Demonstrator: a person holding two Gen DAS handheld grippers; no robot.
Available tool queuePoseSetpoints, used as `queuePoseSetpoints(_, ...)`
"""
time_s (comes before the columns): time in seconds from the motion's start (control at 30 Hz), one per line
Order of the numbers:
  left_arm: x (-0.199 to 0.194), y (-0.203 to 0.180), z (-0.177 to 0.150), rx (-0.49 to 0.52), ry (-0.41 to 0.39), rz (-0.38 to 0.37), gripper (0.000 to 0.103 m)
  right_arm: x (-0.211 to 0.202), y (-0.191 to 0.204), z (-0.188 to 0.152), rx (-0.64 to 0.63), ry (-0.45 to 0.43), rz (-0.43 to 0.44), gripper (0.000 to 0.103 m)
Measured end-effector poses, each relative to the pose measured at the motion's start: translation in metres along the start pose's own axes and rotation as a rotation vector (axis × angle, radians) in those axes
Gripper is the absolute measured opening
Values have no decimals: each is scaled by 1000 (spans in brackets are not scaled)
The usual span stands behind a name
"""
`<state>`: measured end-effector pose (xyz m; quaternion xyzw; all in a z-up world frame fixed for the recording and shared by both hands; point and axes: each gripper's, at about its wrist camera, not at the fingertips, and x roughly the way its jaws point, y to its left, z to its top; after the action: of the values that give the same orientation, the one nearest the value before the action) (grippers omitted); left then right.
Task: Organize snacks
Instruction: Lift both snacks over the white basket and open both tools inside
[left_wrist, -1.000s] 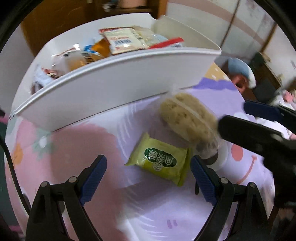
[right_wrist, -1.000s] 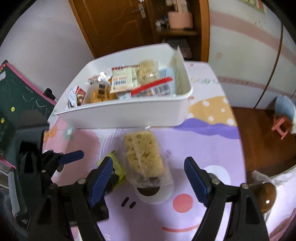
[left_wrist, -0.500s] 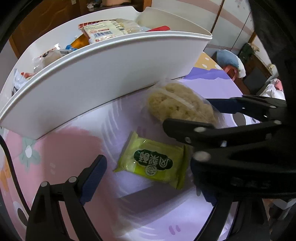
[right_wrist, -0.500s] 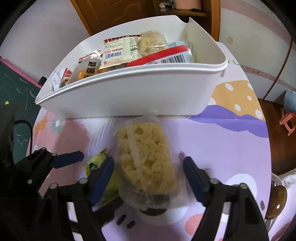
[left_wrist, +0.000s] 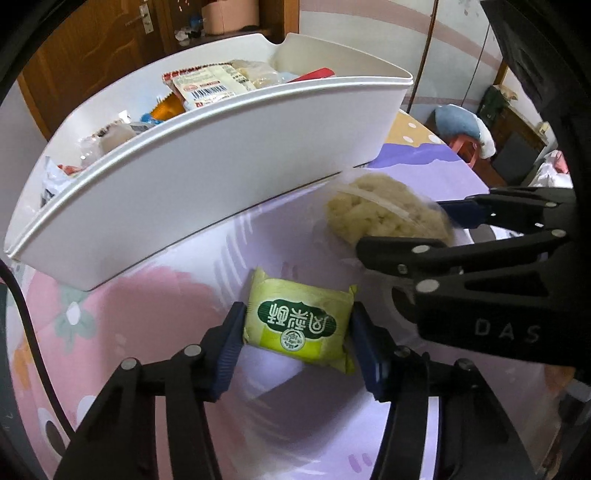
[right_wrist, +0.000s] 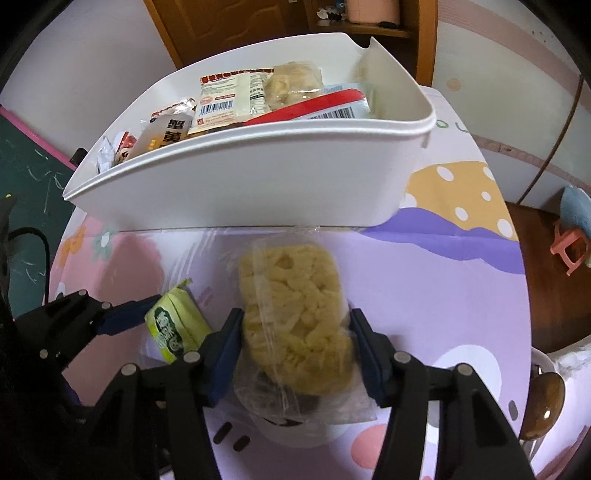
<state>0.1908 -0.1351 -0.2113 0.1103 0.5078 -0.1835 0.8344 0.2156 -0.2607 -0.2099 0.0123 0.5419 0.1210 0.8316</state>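
Sitting side by side on the table (right_wrist: 424, 280) are two snacks, and each one has a claw around it. The table has a soft cloth with pink, purple and yellow shapes.

The left gripper (left_wrist: 297, 328) has its two blue pads (left_wrist: 231, 341) pressed on the two ends of a small green packet (left_wrist: 299, 325). The claw is closed to about the width of the packet, and both pads touch it. The packet lies flat on the cloth, just in front of the big white bin (left_wrist: 229, 162). From the right camera the same packet (right_wrist: 177, 325) shows beside the other snack, with a blue pad touching its left side.

The right gripper (right_wrist: 295, 347) has its blue pads (right_wrist: 364, 347) on both sides of a clear bag of puffy yellow rice cake (right_wrist: 295, 314). The pads squeeze the near half of the bag. The far end of the bag reaches almost to the wall of the white bin (right_wrist: 258, 173). In the left camera this rice cake (left_wrist: 384, 218) lies to the right of the green packet, between the black fingers of the right gripper (left_wrist: 454, 229).

The bin sits at the back of the table and has many other snack packs (right_wrist: 236, 99) in it. Some have red and white wrappers with bar codes.
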Motion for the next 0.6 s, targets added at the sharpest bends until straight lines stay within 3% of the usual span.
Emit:
queuePoseSetpoints(0.2,-20,6,-4,5,-9,38,53,-15,11,-5,-19,-13,4,55)
queuePoseSetpoints(0.6,-157,58,11,-24,-173,112,53,-119,38,1,-82,-182,46,55)
